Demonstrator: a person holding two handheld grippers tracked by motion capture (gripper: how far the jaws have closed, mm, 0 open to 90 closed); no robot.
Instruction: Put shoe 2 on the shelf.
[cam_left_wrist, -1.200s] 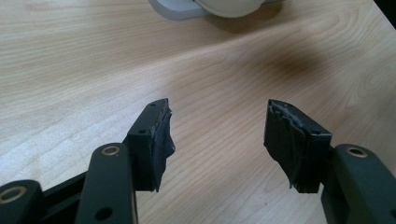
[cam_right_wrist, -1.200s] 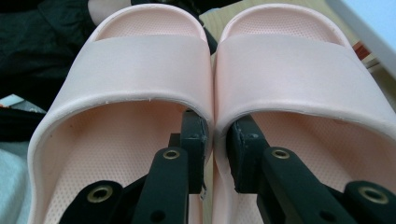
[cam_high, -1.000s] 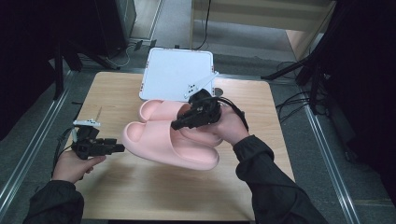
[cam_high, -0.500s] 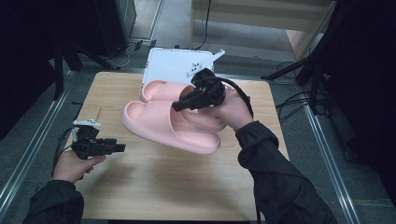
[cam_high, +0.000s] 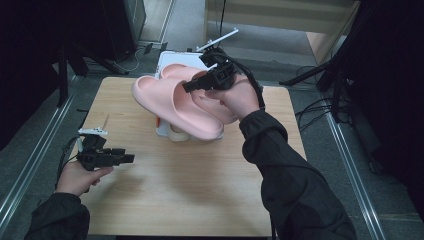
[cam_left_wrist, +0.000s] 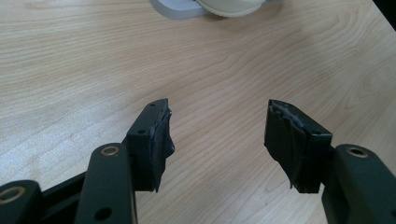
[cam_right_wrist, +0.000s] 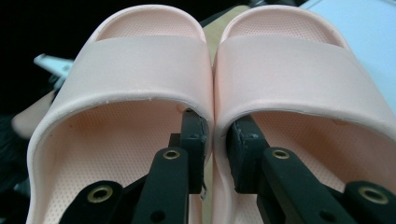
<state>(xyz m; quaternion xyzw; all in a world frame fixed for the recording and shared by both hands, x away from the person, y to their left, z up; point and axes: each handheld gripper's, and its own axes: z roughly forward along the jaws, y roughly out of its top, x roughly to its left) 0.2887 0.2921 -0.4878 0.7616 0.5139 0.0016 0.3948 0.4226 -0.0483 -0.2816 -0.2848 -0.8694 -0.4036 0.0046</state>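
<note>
Two pink slide slippers are held side by side in the air: the left one (cam_high: 167, 100) (cam_right_wrist: 140, 60) and the right one (cam_high: 220, 112) (cam_right_wrist: 289, 60). My right gripper (cam_high: 190, 87) (cam_right_wrist: 217, 128) is shut on their two touching inner side walls, one jaw inside each slipper. The pair hangs tilted above the far middle of the wooden table (cam_high: 190, 190). My left gripper (cam_high: 129, 159) (cam_left_wrist: 217, 126) rests low near the table's left edge, open, with bare wood between its pads.
A small white object (cam_high: 162, 131) (cam_left_wrist: 177, 7) with a cream round piece (cam_high: 180, 136) (cam_left_wrist: 229, 5) lies on the table below the lifted slippers. A white tray (cam_high: 165, 57) sits at the table's far edge. Dark stands and cables surround the table.
The right gripper has lifted the pair of slippers off the table and carried them toward the far side, uncovering the small white object. The left gripper has stayed where it was.
</note>
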